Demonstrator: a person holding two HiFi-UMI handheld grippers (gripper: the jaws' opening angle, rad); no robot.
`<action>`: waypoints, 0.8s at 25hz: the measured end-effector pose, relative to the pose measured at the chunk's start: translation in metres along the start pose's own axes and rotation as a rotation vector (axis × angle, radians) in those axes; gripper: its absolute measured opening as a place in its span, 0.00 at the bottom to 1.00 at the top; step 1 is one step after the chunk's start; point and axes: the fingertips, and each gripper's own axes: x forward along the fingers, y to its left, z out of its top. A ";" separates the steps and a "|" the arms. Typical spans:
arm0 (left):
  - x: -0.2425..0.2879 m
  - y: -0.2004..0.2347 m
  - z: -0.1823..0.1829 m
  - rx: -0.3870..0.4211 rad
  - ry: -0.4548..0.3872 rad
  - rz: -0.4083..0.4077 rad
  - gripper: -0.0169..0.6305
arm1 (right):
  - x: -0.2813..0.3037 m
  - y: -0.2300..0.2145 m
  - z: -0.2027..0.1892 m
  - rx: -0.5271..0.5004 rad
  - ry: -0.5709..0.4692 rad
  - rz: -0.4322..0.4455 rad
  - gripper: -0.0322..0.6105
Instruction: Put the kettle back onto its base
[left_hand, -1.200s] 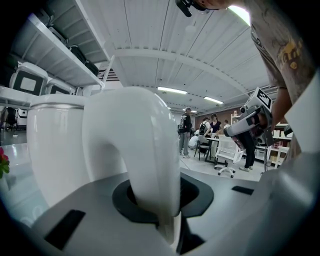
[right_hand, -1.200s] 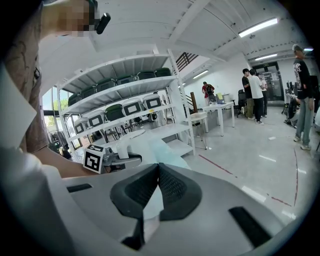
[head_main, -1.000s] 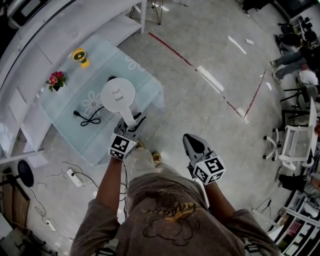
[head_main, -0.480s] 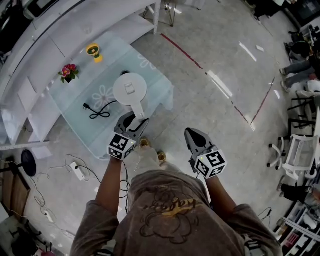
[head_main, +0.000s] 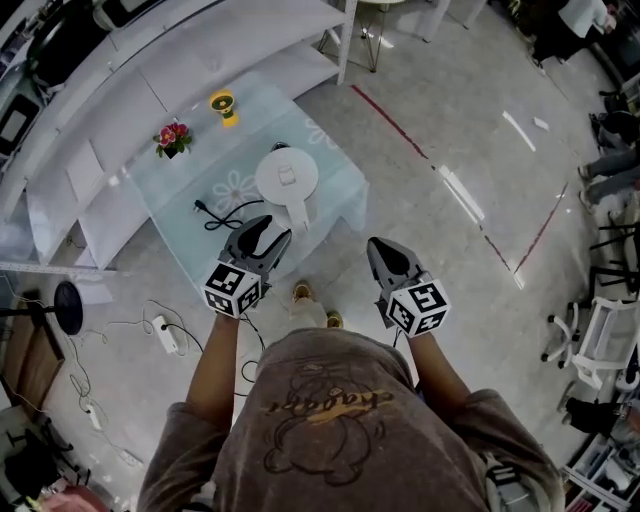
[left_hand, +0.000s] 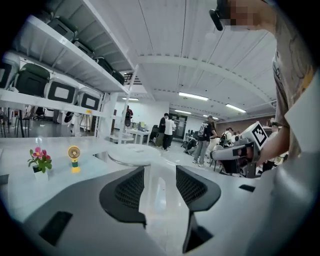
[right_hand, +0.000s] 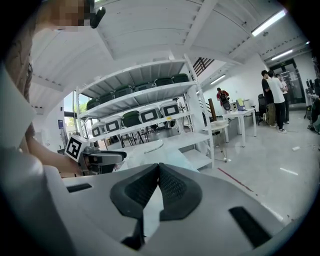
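Note:
The white kettle (head_main: 287, 177) stands on the glass table (head_main: 340, 196), its handle (head_main: 298, 216) pointing toward me. Its base is hidden beneath it; a black cord (head_main: 225, 212) trails from it across the glass. My left gripper (head_main: 268, 230) hangs just short of the handle's end, slightly to its left. Its jaws are opening, with nothing pressed between the pads. In the left gripper view the left gripper (left_hand: 160, 170) faces the kettle's flat lid (left_hand: 132, 154). My right gripper (head_main: 380, 250) floats over the floor to the right of the table, and the right gripper (right_hand: 159, 166) has its jaws shut on nothing.
A small yellow fan (head_main: 222, 104) and a pot of flowers (head_main: 172, 138) stand at the table's far side. White shelving (head_main: 150, 60) runs behind it. A power strip (head_main: 165, 333) lies on the floor at left. A red tape line (head_main: 400, 125) crosses the floor; chairs and people are at far right.
My left gripper let go of the kettle's handle, opened and drew back from it. The kettle stays on the table. My right gripper shifted slightly.

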 end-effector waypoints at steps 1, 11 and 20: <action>-0.005 0.003 0.008 -0.009 -0.015 0.017 0.34 | 0.001 0.001 0.004 -0.006 -0.006 0.005 0.05; -0.047 0.012 0.071 -0.066 -0.138 0.111 0.34 | 0.002 0.007 0.049 -0.064 -0.084 0.009 0.05; -0.070 -0.010 0.095 -0.061 -0.189 0.137 0.34 | -0.010 0.015 0.084 -0.089 -0.155 -0.012 0.05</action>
